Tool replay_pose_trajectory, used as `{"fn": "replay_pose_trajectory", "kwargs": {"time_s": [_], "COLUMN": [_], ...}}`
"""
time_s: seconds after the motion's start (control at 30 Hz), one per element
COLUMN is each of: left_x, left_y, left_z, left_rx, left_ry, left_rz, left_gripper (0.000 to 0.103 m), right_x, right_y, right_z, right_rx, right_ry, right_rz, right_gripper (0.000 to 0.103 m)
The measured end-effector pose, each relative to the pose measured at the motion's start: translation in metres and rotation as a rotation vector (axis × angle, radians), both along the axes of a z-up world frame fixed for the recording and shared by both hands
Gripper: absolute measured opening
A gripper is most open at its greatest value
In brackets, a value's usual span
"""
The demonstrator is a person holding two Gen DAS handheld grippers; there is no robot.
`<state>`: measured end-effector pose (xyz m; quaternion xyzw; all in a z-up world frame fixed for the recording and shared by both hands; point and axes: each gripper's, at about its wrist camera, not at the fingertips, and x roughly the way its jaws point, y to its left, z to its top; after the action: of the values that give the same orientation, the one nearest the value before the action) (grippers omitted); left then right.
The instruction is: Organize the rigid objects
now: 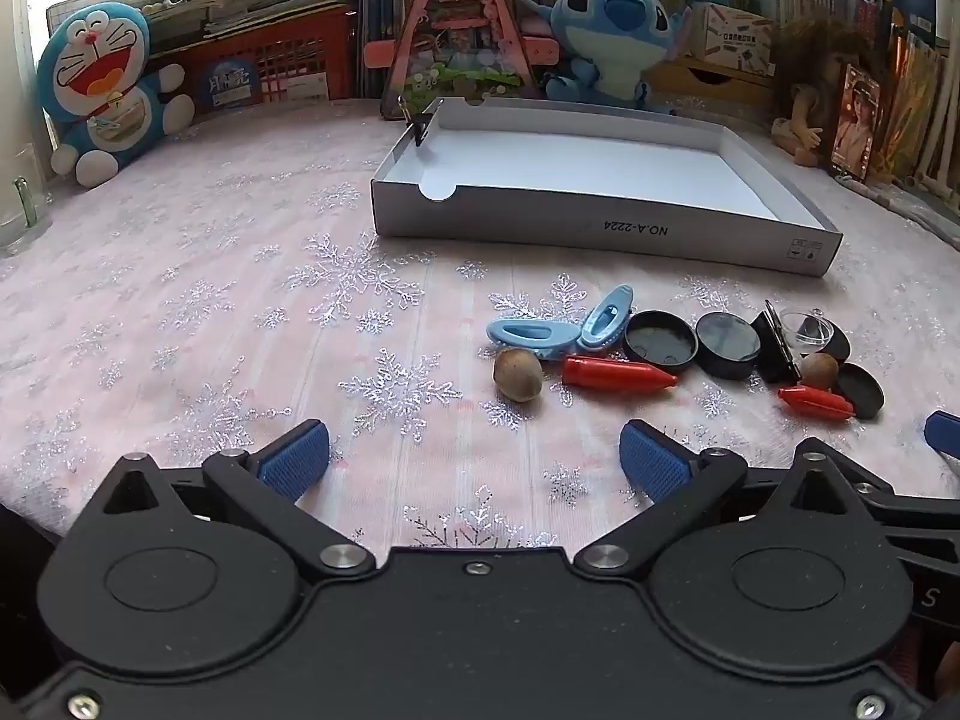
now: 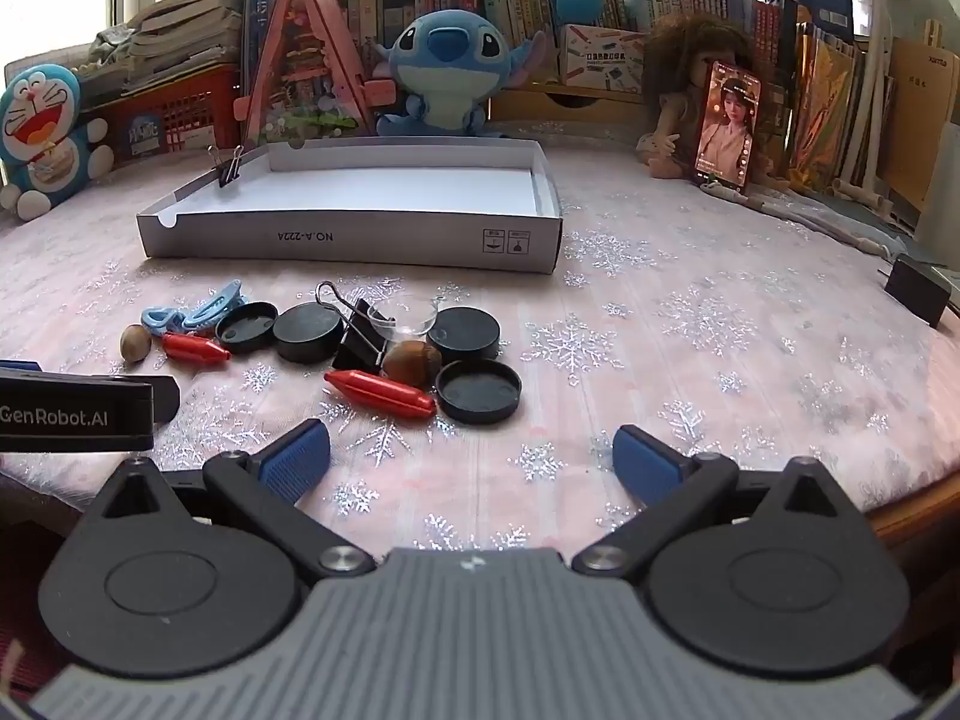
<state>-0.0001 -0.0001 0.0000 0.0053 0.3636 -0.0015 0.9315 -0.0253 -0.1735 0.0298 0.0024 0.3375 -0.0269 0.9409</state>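
Note:
A shallow white box lid (image 1: pixel 600 234) (image 2: pixel 360 240) lies on the snowflake cloth, a black binder clip (image 2: pixel 229 168) on its left wall. In front of it lies a loose pile: blue clips (image 1: pixel 534 333), a light nut (image 1: pixel 518 375) (image 2: pixel 135 342), two red bullet-shaped pieces (image 1: pixel 618 373) (image 2: pixel 378 391), several black round caps (image 1: pixel 726 343) (image 2: pixel 478 390), a black binder clip (image 2: pixel 360 333), a brown acorn (image 2: pixel 413 360) and a clear dome (image 1: pixel 807 327). My left gripper (image 1: pixel 474 459) is open, just short of the pile. My right gripper (image 2: pixel 471 459) is open too, with nothing between its fingers.
Plush toys (image 1: pixel 108 90) (image 2: pixel 447 69), a red crate (image 1: pixel 270 66), books and a triangular pink house model (image 1: pixel 456 36) line the back. A doll and a lit phone (image 2: pixel 726 126) stand at the back right. A black block (image 2: pixel 918 291) sits near the right table edge.

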Motion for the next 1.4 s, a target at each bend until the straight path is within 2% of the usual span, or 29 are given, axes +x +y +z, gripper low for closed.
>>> {"fn": "replay_pose_trajectory", "kwargs": {"time_s": [1.4], "left_x": [0.0001], "left_y": [0.0001], "left_z": [0.0], "left_rx": [-0.004], "left_ry": [0.002], "left_rz": [0.0], "left_gripper": [0.103], "right_x": [-0.0014], "right_y": [0.001], "right_z": [0.0018], "right_rx": [-0.013], "right_ry": [0.007], "right_rz": [-0.007], "right_gripper": [0.103]}}
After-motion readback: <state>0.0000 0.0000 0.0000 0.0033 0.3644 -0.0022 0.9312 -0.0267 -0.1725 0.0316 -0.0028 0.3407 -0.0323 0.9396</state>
